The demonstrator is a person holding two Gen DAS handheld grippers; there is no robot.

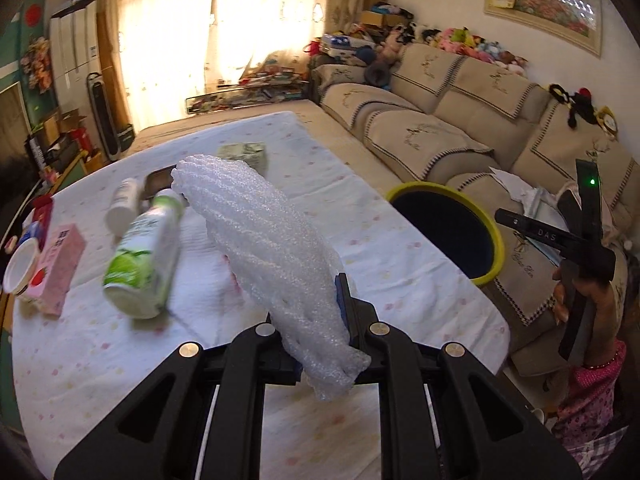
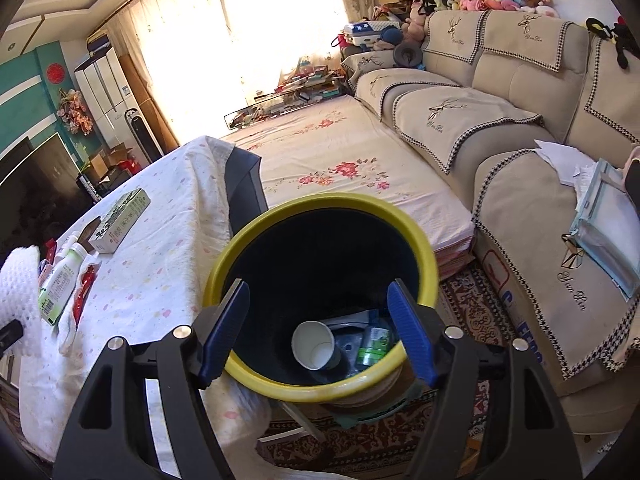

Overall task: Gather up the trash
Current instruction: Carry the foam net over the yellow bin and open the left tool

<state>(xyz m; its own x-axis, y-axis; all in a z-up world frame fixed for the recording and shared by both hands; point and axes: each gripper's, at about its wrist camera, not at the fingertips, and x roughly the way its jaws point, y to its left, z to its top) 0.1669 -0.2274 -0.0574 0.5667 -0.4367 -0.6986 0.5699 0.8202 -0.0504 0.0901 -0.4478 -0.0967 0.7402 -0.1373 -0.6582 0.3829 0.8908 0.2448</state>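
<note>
My left gripper (image 1: 316, 316) is shut on a long piece of white foam wrap (image 1: 268, 248) and holds it above the table (image 1: 400, 272). The wrap also shows at the left edge of the right wrist view (image 2: 18, 292). The yellow-rimmed trash bin (image 1: 448, 232) stands off the table's right edge. My right gripper (image 2: 316, 328) is open and empty right above the bin (image 2: 256, 236), which holds a paper cup (image 2: 312, 344) and a green bottle (image 2: 372, 346). A green-labelled bottle (image 1: 144, 256) lies on the table, also seen in the right wrist view (image 2: 60, 280).
On the table lie a white bottle (image 1: 122, 204), a pink carton (image 1: 60, 268), a white cup (image 1: 20, 268), a green box (image 1: 244, 154) and a red wrapper (image 2: 84, 288). A beige sofa (image 1: 460, 120) stands to the right, with papers (image 2: 600, 216) on it.
</note>
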